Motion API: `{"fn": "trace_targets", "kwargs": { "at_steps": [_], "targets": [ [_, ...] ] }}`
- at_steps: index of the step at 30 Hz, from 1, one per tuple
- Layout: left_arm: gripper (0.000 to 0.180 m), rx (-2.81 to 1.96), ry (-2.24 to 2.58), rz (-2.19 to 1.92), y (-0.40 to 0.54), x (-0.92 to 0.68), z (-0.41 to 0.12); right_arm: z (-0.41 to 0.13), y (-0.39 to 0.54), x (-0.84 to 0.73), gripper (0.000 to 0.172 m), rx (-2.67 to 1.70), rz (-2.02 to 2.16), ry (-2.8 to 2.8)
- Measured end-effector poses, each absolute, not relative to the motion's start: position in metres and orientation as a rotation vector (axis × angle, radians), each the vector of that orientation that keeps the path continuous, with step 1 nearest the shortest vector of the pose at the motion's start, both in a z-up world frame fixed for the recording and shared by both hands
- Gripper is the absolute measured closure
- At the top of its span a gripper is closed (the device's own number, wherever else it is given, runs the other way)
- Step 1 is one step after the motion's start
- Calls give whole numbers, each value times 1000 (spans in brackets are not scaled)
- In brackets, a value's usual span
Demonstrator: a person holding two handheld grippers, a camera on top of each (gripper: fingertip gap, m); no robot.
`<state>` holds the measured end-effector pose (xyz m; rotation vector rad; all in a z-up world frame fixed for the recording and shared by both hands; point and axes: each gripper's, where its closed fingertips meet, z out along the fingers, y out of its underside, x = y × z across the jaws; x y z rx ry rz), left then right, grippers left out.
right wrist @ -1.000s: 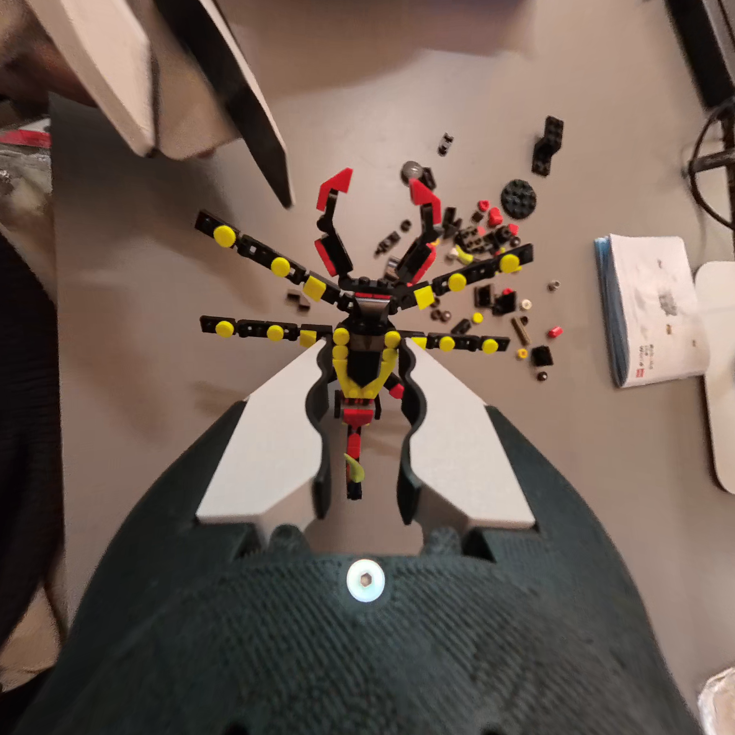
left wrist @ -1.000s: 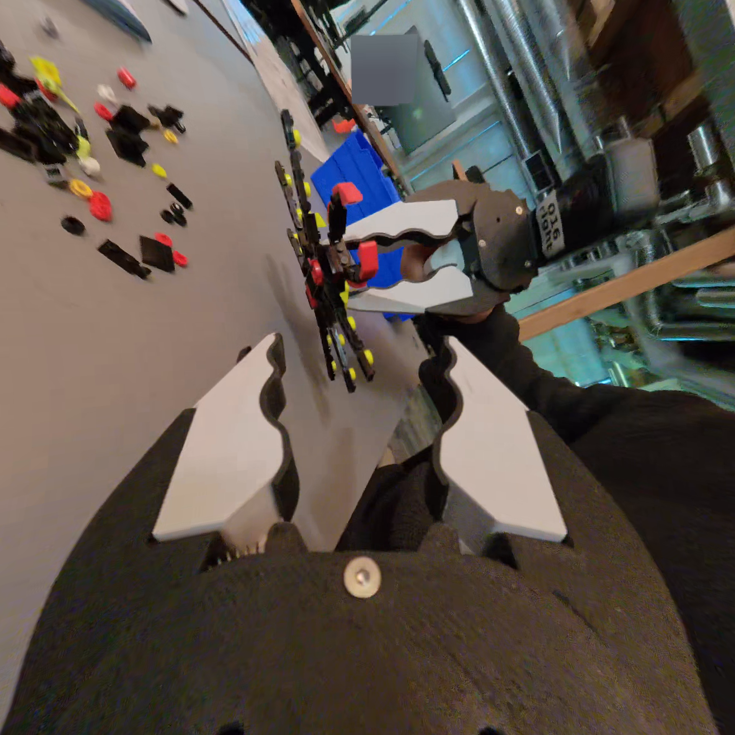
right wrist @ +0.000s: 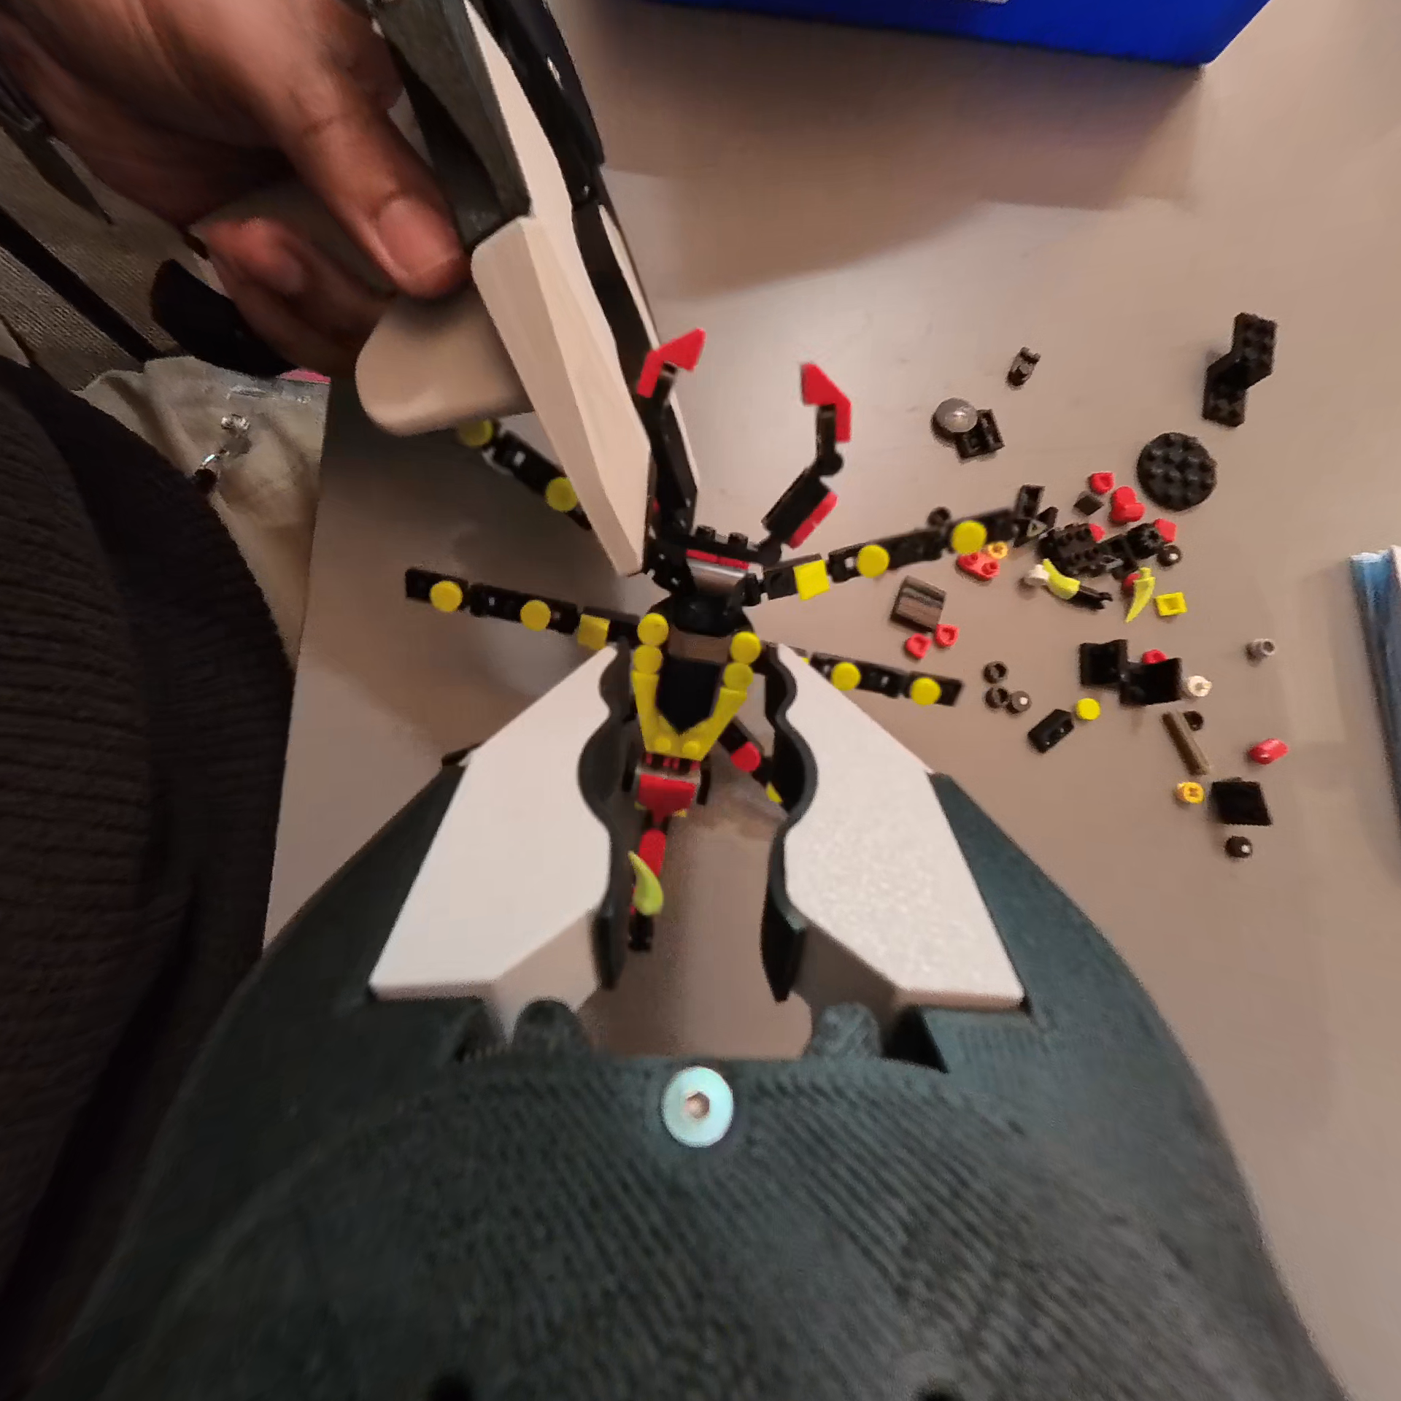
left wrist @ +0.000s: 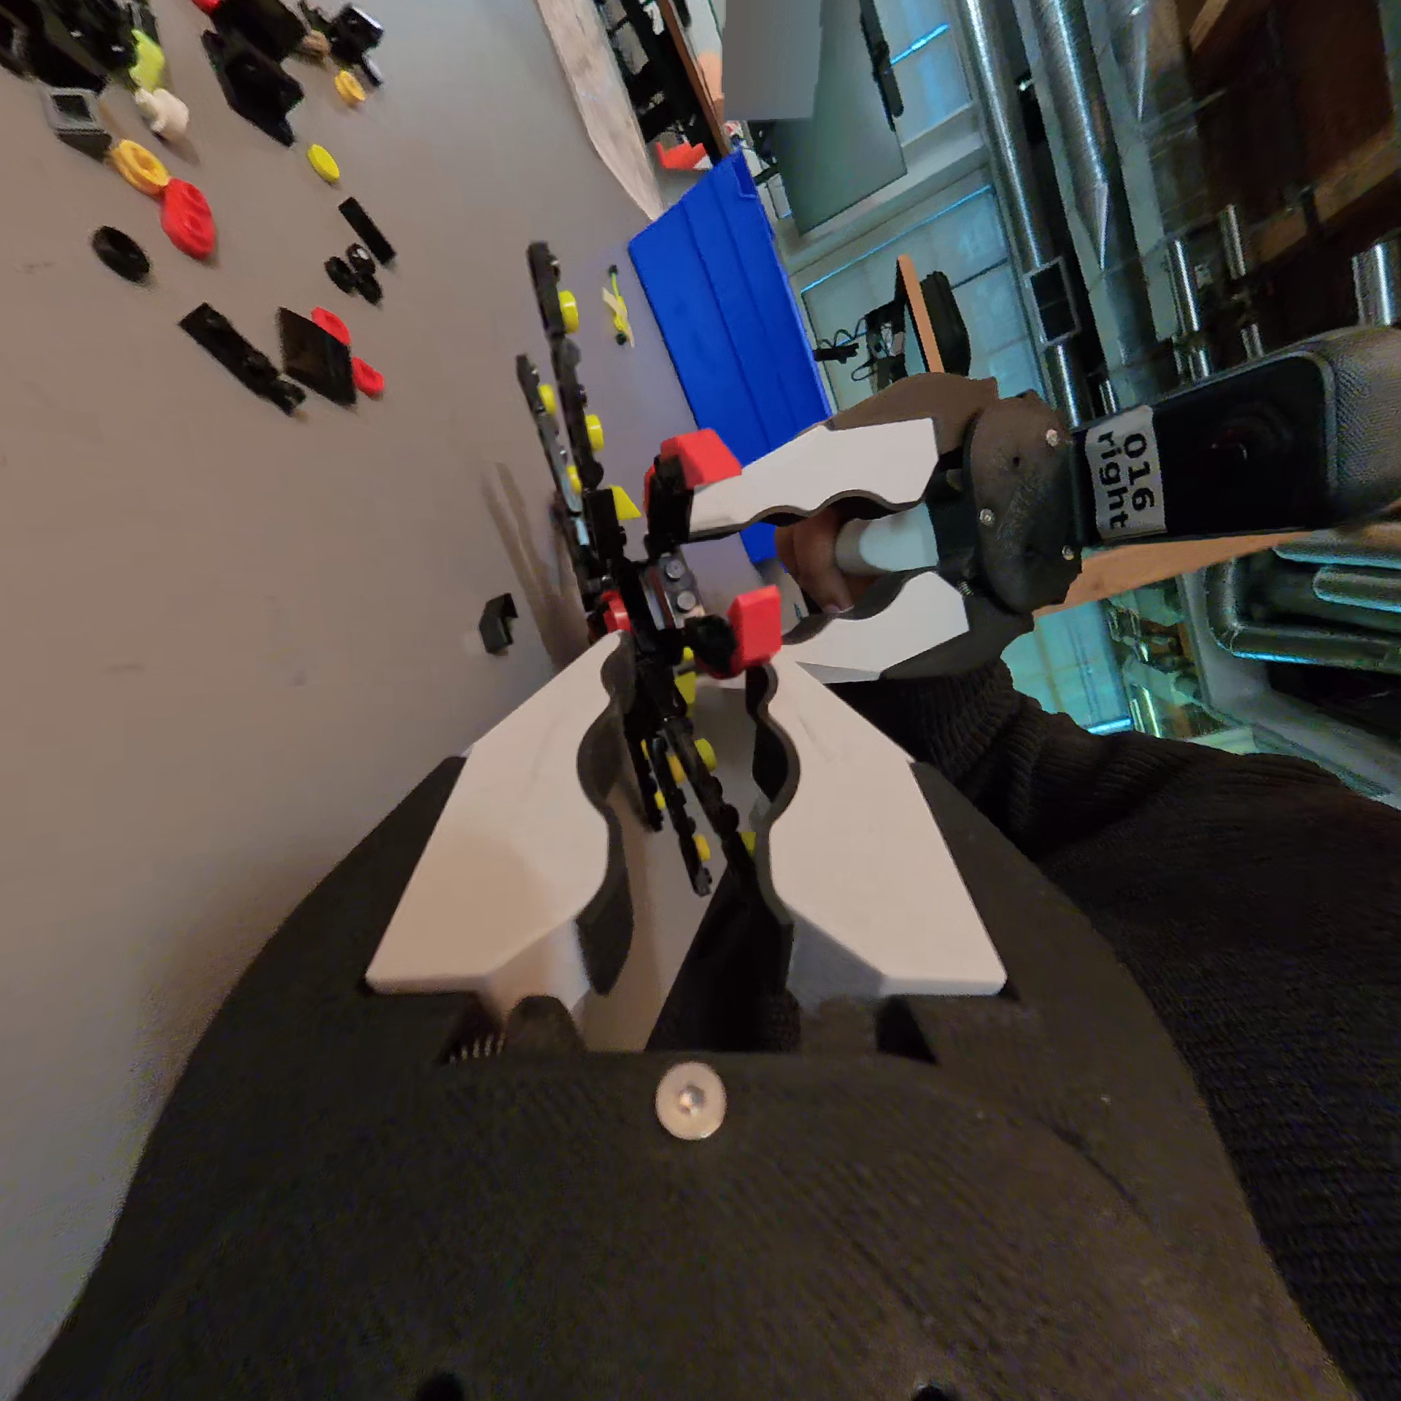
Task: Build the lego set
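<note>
My right gripper (right wrist: 694, 667) is shut on the yellow and black body of a brick spider model (right wrist: 694, 682) and holds it above the grey table (right wrist: 985, 227). The model has black legs with yellow studs and two red-tipped claw arms. My left gripper (left wrist: 686, 667) has come in from the side. Its fingers (left wrist: 546, 796) are shut around the model's left legs and red-tipped claw arm (left wrist: 747, 629), touching them on both sides. In the right wrist view the left gripper's white finger (right wrist: 576, 424) lies along that claw arm (right wrist: 671, 424). The right gripper also shows in the left wrist view (left wrist: 758, 576).
Loose black, red and yellow brick pieces (right wrist: 1122, 606) lie scattered on the table to the right, and also show in the left wrist view (left wrist: 227, 227). A blue bin (left wrist: 720, 341) stands at the table's far edge. A booklet (right wrist: 1380, 644) lies at the far right. A dark sleeve (left wrist: 1137, 872) is close by. Less than 4 cm separates the two grippers' tips.
My left gripper moved in onto the model and its wide-open fingers closed around the left legs and claw arm. My right gripper kept its hold on the body.
</note>
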<state>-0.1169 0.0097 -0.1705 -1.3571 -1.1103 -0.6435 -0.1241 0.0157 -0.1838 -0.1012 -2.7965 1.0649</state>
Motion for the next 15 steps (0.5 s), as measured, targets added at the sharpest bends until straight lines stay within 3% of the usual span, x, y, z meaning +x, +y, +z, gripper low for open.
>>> {"fn": "trace_targets", "kwargs": {
  "at_steps": [8,15],
  "targets": [
    [155,-1242,-1192,-679,-2,-129,-173,-153,58,-144,120,-349,1378,-2630],
    [155,-1129,-1210,-738,-7,-134,-167,-180,97,-138,117,-522,1366,-2625]
  ]
}}
